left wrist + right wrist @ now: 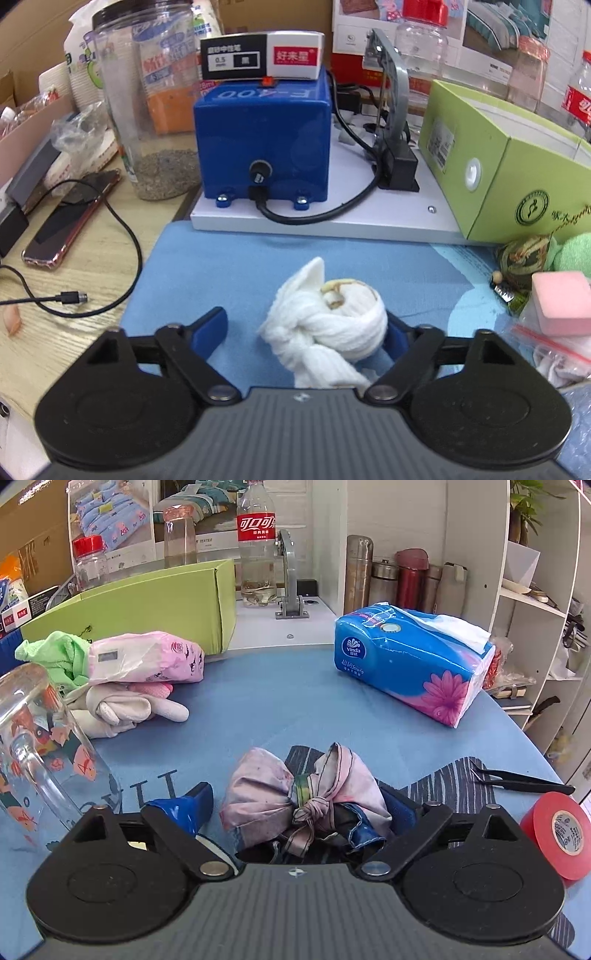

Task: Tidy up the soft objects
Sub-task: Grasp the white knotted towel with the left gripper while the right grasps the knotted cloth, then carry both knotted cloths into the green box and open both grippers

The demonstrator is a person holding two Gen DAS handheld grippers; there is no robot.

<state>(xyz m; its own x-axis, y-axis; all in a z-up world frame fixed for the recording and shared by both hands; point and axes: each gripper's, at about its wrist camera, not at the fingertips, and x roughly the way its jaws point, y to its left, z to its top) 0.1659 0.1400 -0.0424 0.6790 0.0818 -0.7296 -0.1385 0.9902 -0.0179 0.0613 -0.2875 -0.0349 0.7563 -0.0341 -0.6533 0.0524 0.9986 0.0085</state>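
Note:
In the left wrist view a knotted white cloth bundle [332, 325] lies on the blue mat [221, 266]. My left gripper [306, 332] is open around it; the bundle rests against the right finger and stands apart from the left finger [212, 325]. In the right wrist view a knotted pink cloth bundle [303, 797] lies on the blue mat [295, 701] between the fingers of my open right gripper [299, 808]. Its right side touches the right finger; the left finger [192, 805] stands apart.
Left view: a blue machine [264, 140], a clear jar [147, 103], a phone [70, 221] and cable at left, a green box [509, 158] and pink sponge [561, 299] at right. Right view: a glass mug [40, 746], soft items pile [122, 679], tissue pack [413, 657], red tape [557, 830], tweezers [517, 775].

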